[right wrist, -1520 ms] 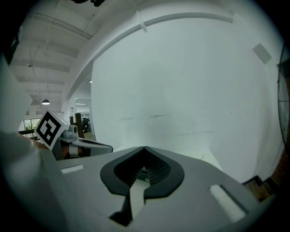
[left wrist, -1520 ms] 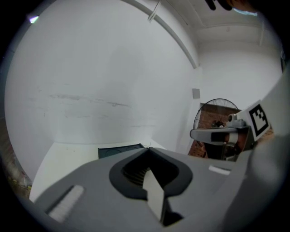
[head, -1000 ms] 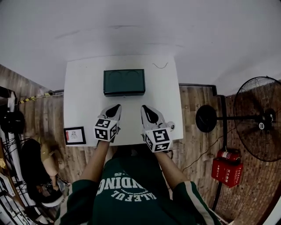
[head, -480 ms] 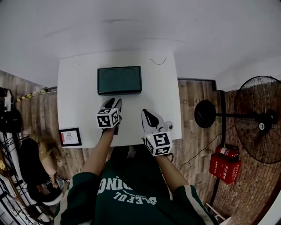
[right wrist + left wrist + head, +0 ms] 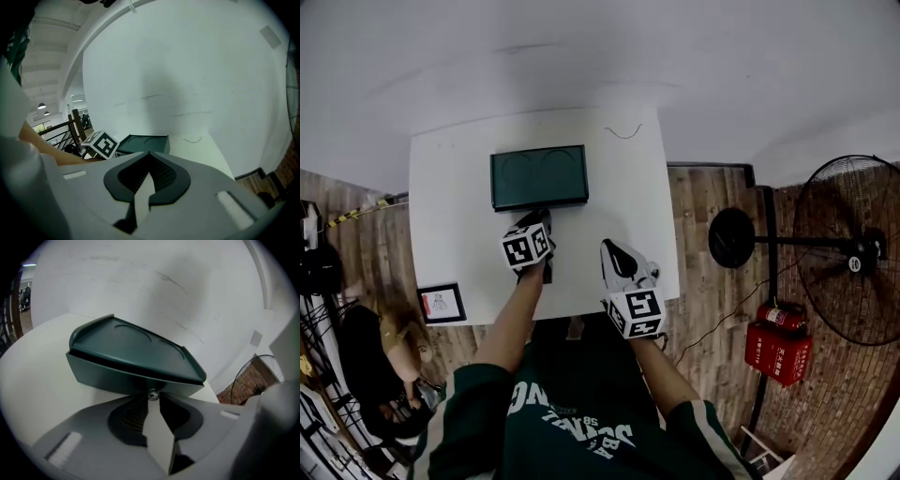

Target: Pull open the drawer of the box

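Note:
A dark green box (image 5: 539, 176) with a flat lid stands at the back middle of the white table (image 5: 450, 234). Its drawer front (image 5: 108, 378) faces me and looks closed. My left gripper (image 5: 542, 217) is right at that front. In the left gripper view its jaws (image 5: 153, 398) are opening, and the small metal knob (image 5: 153, 394) sits between the fingertips without being pressed. My right gripper (image 5: 614, 251) rests lower on the table, to the right, shut and holding nothing. It sees the box (image 5: 143, 142) and the left gripper's marker cube (image 5: 101, 143) ahead.
A small framed card (image 5: 441, 304) lies at the table's front left corner. A thin wire squiggle (image 5: 623, 132) lies at the back right. A standing fan (image 5: 848, 248) and a red fire extinguisher (image 5: 780, 349) are on the wooden floor to the right.
My left gripper has moved forward from beside the right one up to the box's front. The right gripper has stayed where it was.

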